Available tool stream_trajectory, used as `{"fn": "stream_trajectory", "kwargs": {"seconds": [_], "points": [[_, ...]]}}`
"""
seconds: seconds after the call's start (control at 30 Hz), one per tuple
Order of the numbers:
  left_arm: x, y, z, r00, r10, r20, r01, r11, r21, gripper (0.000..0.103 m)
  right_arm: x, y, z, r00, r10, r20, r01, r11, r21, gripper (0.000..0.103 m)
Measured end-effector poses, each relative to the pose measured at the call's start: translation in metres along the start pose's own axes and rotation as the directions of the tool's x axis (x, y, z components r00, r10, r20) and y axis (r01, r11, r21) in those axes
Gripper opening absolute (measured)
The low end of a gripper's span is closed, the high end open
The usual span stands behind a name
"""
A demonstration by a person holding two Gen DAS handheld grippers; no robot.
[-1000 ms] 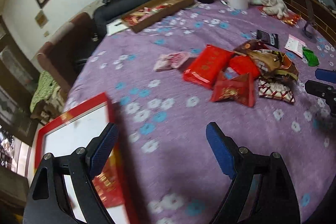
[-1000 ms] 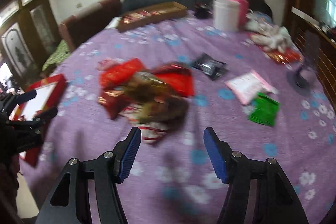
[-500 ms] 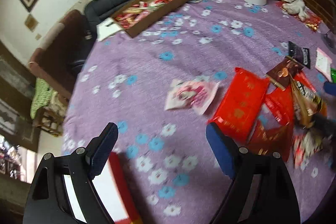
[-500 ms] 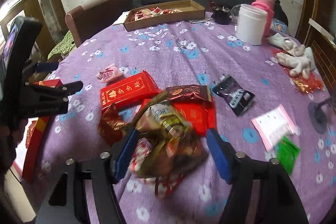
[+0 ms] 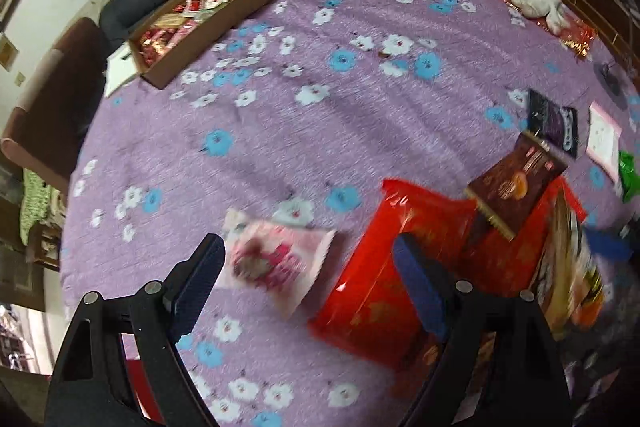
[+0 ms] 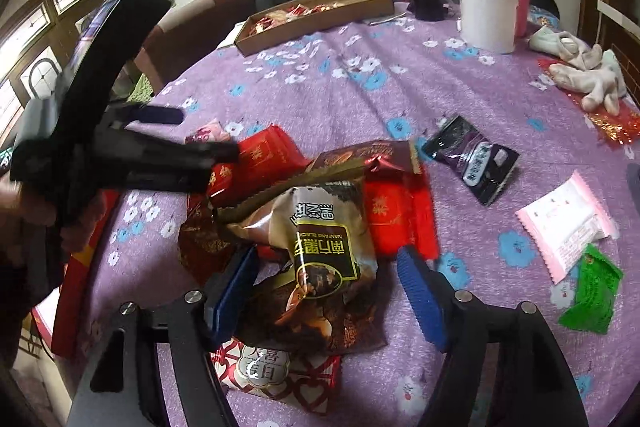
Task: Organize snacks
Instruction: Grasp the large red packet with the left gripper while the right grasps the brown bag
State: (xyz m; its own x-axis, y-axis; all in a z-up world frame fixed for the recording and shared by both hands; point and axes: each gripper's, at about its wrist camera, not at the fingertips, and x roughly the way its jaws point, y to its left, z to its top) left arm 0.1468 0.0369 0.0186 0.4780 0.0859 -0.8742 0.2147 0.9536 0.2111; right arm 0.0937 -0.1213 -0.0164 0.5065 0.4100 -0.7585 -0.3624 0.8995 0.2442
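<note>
Right hand-held gripper (image 6: 326, 291), wide open and empty, straddles the brown snack bag (image 6: 320, 251) atop the pile, apparently lining up a grasp.

Both wrist views look down and forward, close over the tabletop (image 5: 360, 99). Both share the near snack pile (image 6: 320, 211) and the far cardboard tray (image 5: 224, 7).

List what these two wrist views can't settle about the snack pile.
- Pink packet: left wrist view, motion blur, print unreadable.
- Red-and-white pouch: right wrist view, mostly buried under the brown bag.
- Cardboard tray contents: too small to identify.
- Right hand-held gripper: open around the brown bag; contact unclear.
</note>
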Motion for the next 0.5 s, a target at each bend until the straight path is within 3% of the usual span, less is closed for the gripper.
{"fn": "stream_trajectory", "kwargs": {"seconds": [0.07, 0.2, 0.33, 0.5], "points": [[0.0, -0.005, 0.003, 1.0, -0.011, 0.006, 0.011, 1.0, 0.018, 0.087, 0.002, 0.0, 0.0, 1.0, 0.01, -0.004, -0.009, 1.0, 0.012, 0.055], [0.001, -0.016, 0.01, 1.0, -0.028, 0.008, 0.028, 0.997, 0.067, 0.087, 0.001, -0.002, -0.001, 1.0, 0.008, 0.005, -0.008, 1.0, 0.027, 0.054], [0.007, -0.017, 0.022, 1.0, -0.021, 0.0, 0.021, 0.998, 0.063, 0.087, 0.002, -0.002, -0.001, 1.0, 0.014, 0.007, -0.014, 0.999, 0.032, 0.052], [0.007, -0.011, 0.018, 0.998, -0.064, -0.004, 0.064, 0.996, 0.065, 0.087, 0.002, -0.004, -0.001, 1.0, 0.027, 0.007, -0.027, 0.999, 0.036, 0.052]]}}
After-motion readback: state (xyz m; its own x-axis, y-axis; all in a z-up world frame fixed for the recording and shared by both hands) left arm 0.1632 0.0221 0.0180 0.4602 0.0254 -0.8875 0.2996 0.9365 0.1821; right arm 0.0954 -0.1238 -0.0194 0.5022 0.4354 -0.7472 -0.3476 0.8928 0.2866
